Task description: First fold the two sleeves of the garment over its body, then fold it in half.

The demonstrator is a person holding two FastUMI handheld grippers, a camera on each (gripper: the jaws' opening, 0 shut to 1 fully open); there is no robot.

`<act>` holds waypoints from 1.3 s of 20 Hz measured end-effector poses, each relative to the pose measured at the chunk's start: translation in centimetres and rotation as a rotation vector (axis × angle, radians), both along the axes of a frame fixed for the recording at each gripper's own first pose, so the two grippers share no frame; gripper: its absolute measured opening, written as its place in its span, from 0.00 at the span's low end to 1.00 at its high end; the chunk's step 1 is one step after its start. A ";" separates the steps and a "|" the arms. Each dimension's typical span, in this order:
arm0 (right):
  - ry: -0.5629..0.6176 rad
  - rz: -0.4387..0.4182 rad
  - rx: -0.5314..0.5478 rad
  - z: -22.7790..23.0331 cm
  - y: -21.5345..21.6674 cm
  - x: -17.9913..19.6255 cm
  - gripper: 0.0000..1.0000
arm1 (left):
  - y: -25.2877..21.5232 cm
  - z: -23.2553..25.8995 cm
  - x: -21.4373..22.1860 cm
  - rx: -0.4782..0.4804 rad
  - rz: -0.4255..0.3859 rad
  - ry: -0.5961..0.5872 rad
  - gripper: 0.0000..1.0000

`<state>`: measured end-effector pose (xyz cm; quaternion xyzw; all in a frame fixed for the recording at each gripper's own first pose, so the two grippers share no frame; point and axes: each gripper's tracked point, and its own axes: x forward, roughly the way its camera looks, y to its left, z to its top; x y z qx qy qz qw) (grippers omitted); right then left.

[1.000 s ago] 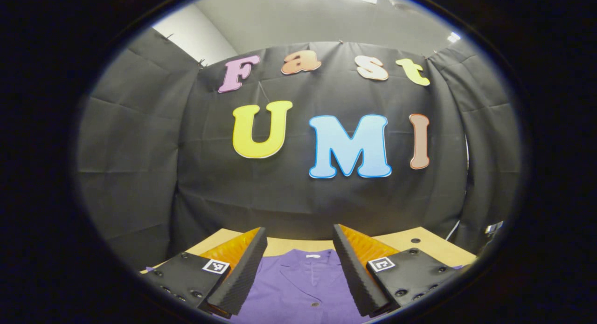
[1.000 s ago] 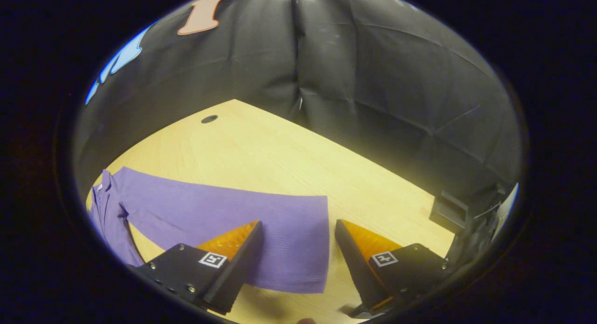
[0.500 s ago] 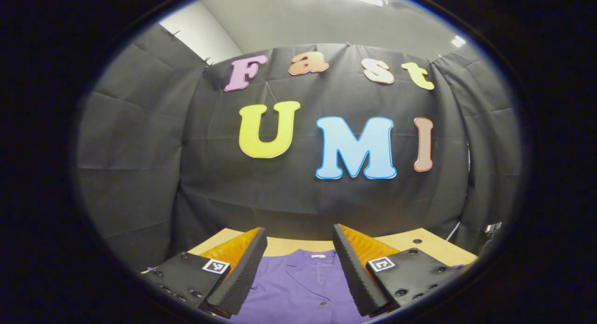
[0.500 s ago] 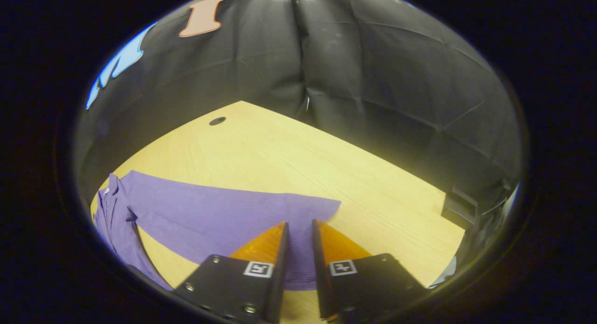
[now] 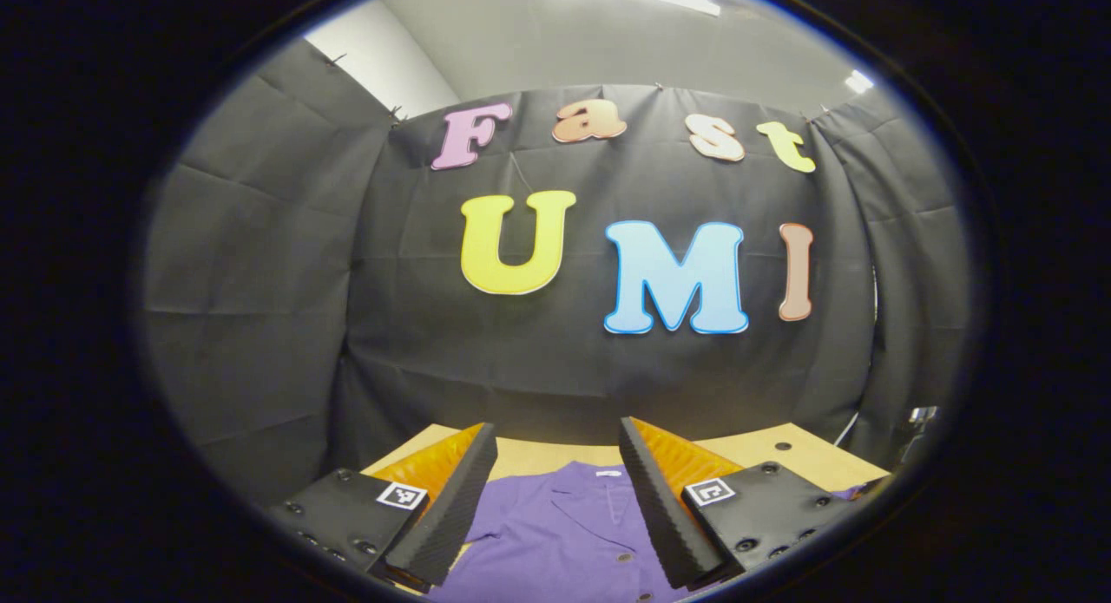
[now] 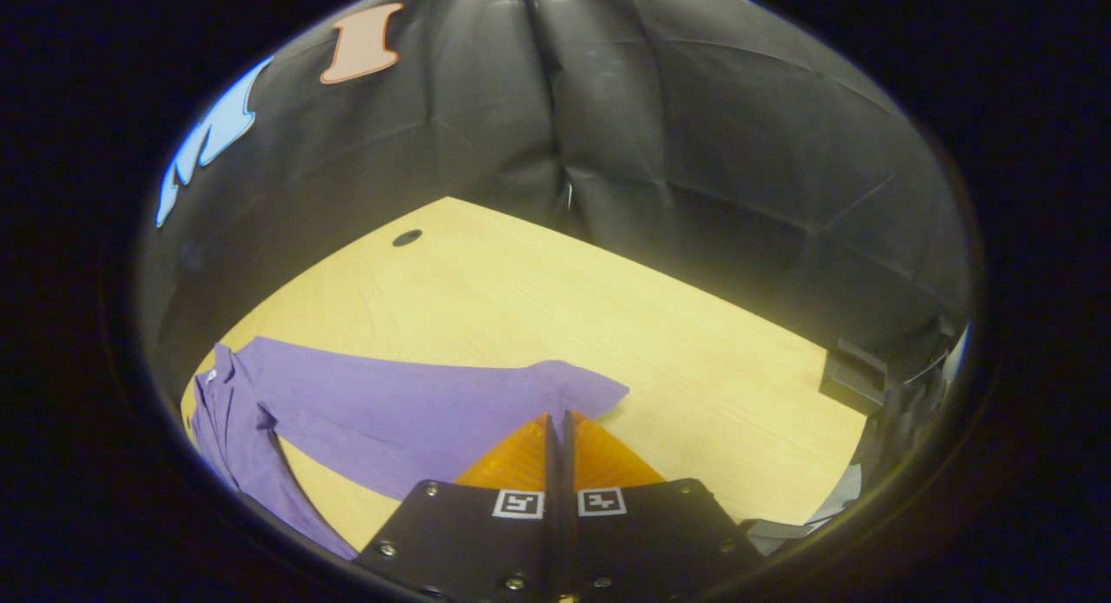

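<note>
A purple button-front garment [image 5: 564, 534] lies flat on the wooden table [image 5: 521, 457], collar toward the back wall. My left gripper [image 5: 555, 442] hovers above its chest, open, with nothing between its fingers. In the right gripper view one long purple sleeve [image 6: 408, 408] stretches out from the garment's body [image 6: 221, 412] at the far left. My right gripper [image 6: 555, 421] is shut on the cuff end of that sleeve, and the cloth puckers and lifts a little where the fingers meet.
The table [image 6: 608, 325] runs on to the right of the sleeve, with a small dark hole [image 6: 406, 237] near its far corner. Black cloth walls close in behind. A dark box-like object [image 6: 855, 377] sits at the table's right edge.
My right gripper has gone from wide open to fully shut on the sleeve's cuff end, bunching the cloth. The left gripper stayed open and drifted slightly left over the garment.
</note>
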<state>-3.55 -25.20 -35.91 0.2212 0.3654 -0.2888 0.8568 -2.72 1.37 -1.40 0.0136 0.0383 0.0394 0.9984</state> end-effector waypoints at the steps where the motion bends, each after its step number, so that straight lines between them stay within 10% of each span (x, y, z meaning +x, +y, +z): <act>1: -0.018 0.006 -0.019 1.3 0.4 -0.1 0.00 | 0.4 -0.2 0.0 -0.004 -0.006 0.001 0.92; 26: -0.488 0.381 -0.178 28.8 22.0 17.6 0.00 | 18.9 0.0 -6.2 -0.040 0.119 -0.001 0.92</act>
